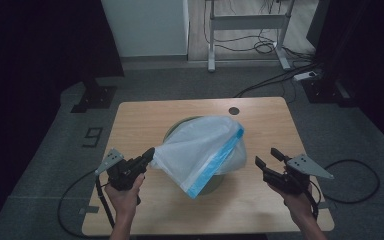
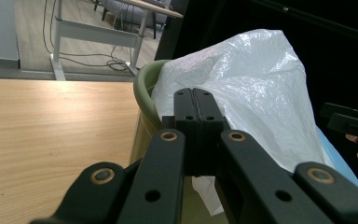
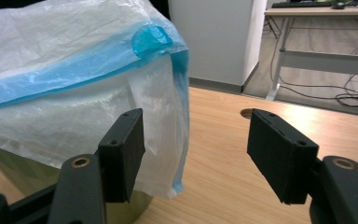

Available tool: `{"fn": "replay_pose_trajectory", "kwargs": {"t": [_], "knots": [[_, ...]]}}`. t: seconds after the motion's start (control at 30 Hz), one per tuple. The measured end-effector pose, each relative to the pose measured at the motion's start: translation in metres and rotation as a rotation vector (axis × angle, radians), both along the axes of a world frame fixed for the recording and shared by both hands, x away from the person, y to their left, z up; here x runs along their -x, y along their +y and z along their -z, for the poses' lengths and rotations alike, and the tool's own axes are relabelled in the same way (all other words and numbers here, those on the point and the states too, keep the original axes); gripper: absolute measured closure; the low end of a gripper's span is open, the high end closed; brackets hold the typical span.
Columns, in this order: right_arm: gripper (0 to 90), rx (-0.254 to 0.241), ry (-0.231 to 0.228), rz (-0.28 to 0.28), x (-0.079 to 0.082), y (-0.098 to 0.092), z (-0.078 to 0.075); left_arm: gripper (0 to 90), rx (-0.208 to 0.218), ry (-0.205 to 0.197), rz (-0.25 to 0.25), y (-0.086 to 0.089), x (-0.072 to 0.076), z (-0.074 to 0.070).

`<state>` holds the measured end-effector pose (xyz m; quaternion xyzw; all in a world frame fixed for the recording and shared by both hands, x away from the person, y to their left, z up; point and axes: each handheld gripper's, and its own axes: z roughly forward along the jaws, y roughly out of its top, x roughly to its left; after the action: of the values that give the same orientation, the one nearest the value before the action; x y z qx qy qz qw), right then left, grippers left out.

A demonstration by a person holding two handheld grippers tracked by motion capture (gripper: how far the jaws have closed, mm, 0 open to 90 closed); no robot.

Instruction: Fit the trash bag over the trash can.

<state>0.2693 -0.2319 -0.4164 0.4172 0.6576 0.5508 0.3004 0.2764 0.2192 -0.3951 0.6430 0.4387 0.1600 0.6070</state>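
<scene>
A white translucent plastic bag [image 1: 200, 145] with a blue drawstring band drapes over a round green bin [image 1: 179, 125] in the middle of the wooden table [image 1: 140, 117]. My left gripper [image 1: 150, 153] is at the bag's left corner, shut on the plastic, which stretches out toward it. In the left gripper view the jaws meet in front of the bag [image 2: 261, 93] and the bin's rim [image 2: 144, 88], with a scrap of plastic below them. My right gripper [image 1: 269, 157] is held open to the right of the bin, apart from the bag. In the right gripper view the bag's blue-edged side [image 3: 51, 102] hangs by the left jaw.
A round grommet hole [image 1: 234, 110] sits near the table's far edge. Bare tabletop lies to the right and left of the bin. Beyond the table stand a metal desk frame [image 1: 247, 22], floor cables [image 1: 265, 47], a power strip [image 1: 305, 76] and a white cabinet [image 1: 145, 27].
</scene>
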Motion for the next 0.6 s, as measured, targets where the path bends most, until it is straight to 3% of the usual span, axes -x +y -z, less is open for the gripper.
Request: {"fn": "replay_pose_trajectory", "kwargs": {"t": [0.33,0.6], "knots": [[34.1,-0.059,-0.004,-0.063,-0.02,0.032,-0.013,89.1,0.0,0.001,0.016,0.007,0.004,0.005],[25.8,-0.066,-0.024,-0.107,-0.038,0.056,-0.032,88.6,-0.003,0.004,0.021,0.011,0.007,0.008]]}}
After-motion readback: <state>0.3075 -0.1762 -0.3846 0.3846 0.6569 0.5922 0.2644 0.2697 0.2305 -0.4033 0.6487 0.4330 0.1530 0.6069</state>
